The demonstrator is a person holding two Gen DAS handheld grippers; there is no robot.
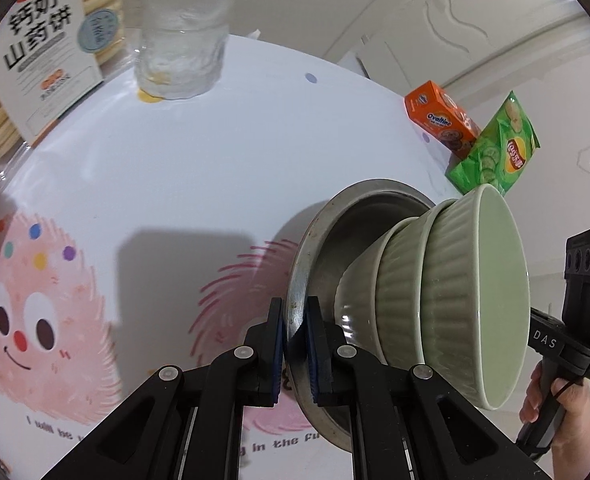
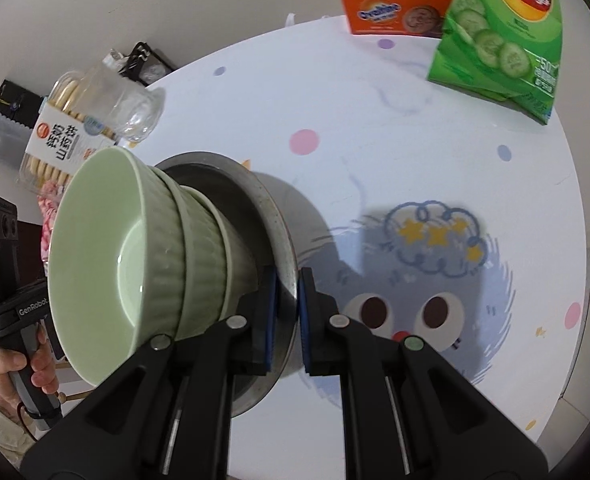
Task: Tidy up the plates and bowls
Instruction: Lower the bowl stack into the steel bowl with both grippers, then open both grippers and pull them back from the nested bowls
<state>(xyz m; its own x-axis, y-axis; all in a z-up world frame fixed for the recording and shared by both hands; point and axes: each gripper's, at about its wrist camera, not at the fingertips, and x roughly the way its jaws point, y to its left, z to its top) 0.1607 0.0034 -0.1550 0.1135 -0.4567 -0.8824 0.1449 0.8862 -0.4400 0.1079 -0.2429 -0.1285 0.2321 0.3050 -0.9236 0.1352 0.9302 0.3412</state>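
both grippers pinch the rim of one steel plate, on opposite sides. in the left wrist view the left gripper [image 1: 295,340] has its blue-padded fingers closed narrow on the plate [image 1: 315,232] edge, one pad on the underside and one on the inner face. the right wrist view shows the right gripper [image 2: 286,312] clamped the same way on the far side of the rim, pads tight against the metal. the plate appears on edge in both views, and the shadows on the tablecloth [image 1: 223,140] lie apart from it, so it looks raised off the surface, though how far cannot be told. three ribbed green bowls [image 1: 455,292] sit nested in the plate, the largest outermost with its pale inside [image 2: 95,248] facing the right wrist camera. the stack leans with the plate, its base against the plate's well. the cloth is white with a pink fuzzy cartoon face [image 1: 27,320] and a blue one [image 2: 407,308]. toward the back of the table stand a clear glass [image 1: 183,40] and a biscuit pack [image 1: 43,52], close together. well apart from them, an orange box [image 1: 441,118] and a green chip bag [image 1: 495,148] sit touching near the table edge. a hand [image 1: 555,408] grips the right handle, and another hand [image 2: 11,376] grips the left one.
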